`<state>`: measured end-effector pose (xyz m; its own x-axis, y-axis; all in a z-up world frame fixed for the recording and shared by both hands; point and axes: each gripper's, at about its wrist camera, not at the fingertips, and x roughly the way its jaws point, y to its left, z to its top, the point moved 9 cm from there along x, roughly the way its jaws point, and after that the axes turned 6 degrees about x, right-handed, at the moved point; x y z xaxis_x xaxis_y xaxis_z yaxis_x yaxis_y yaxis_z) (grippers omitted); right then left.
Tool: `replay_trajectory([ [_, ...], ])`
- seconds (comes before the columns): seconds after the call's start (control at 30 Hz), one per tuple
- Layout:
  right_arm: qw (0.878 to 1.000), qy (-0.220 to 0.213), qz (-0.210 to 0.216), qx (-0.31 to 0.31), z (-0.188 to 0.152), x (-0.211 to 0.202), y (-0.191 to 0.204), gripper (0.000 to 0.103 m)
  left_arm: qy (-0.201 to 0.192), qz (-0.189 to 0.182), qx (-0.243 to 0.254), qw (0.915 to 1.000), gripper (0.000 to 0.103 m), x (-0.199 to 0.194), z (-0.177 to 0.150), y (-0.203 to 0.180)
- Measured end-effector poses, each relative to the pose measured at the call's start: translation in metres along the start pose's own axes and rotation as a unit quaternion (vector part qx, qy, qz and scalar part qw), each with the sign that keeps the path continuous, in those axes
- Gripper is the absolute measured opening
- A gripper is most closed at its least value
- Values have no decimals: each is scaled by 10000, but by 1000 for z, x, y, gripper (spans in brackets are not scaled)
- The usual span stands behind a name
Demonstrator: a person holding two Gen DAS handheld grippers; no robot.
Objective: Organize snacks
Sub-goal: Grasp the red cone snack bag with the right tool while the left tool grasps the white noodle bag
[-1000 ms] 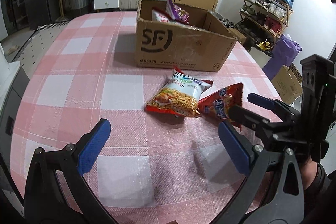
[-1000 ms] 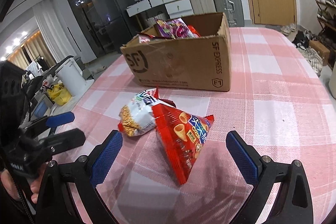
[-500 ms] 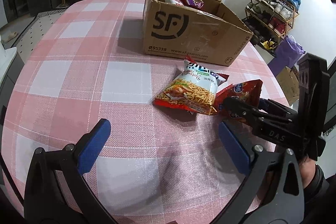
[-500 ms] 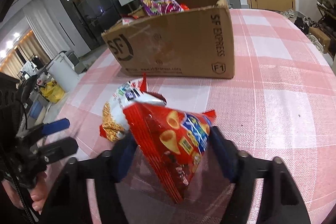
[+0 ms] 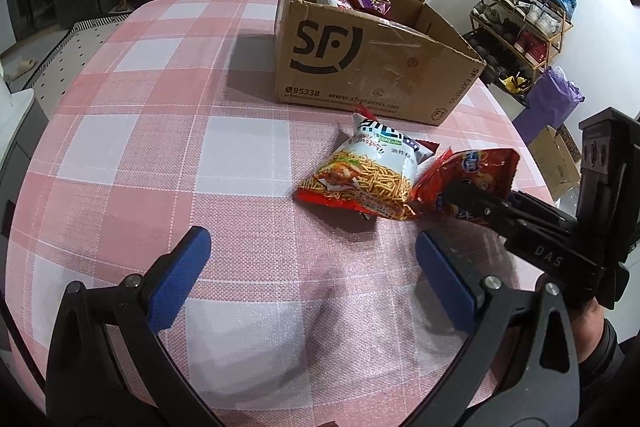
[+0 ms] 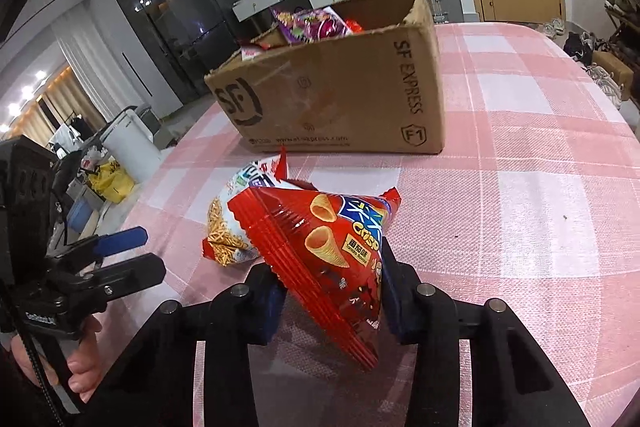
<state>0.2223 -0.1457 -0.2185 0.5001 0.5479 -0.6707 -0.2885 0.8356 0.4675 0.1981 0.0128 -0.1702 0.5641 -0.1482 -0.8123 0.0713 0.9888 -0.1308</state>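
A red crisp bag (image 6: 340, 247) printed with cone snacks is pinched between the blue pads of my right gripper (image 6: 332, 291); its jaws are closing hard on both sides of the bag. The left wrist view shows the same red bag (image 5: 480, 167) at the right, in the right gripper (image 5: 480, 203). A white and red noodle snack bag (image 5: 368, 171) lies on the checked tablecloth, touching the red bag. My left gripper (image 5: 312, 251) stands open just short of it, nothing between its fingers. Behind stands an open cardboard box (image 5: 360, 67) holding several snack bags.
The round table's pink checked cloth (image 5: 160, 147) stretches left of the snacks and in front of them. Suitcases, drawers and a door stand beyond the box. A shoe rack (image 5: 528, 15) and a purple bag are off the table's right side.
The right gripper went from wide open around the red bag to shut on it, squeezing it upright. Both grippers came slightly lower and closer to the snacks.
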Motion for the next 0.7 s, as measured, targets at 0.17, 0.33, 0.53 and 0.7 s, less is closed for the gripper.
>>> replay_trajectory([
  [0.17, 9999, -114, 41, 101, 0, -13, -7, 41, -26, 37, 68, 10000, 102, -3, 2, -1],
  [0.33, 9997, -156, 43, 156, -1, -22, -11, 41, -28, 47, 114, 9999, 102, -1, 6, -3],
  [0.53, 9994, -254, -21, 222, -2, -33, -19, 41, 9, 89, 272, 9996, 102, 7, 12, -8],
  [0.7, 9992, -327, -20, 226, -1, -41, -23, 41, 49, 73, 369, 9993, 102, 16, 20, -13],
])
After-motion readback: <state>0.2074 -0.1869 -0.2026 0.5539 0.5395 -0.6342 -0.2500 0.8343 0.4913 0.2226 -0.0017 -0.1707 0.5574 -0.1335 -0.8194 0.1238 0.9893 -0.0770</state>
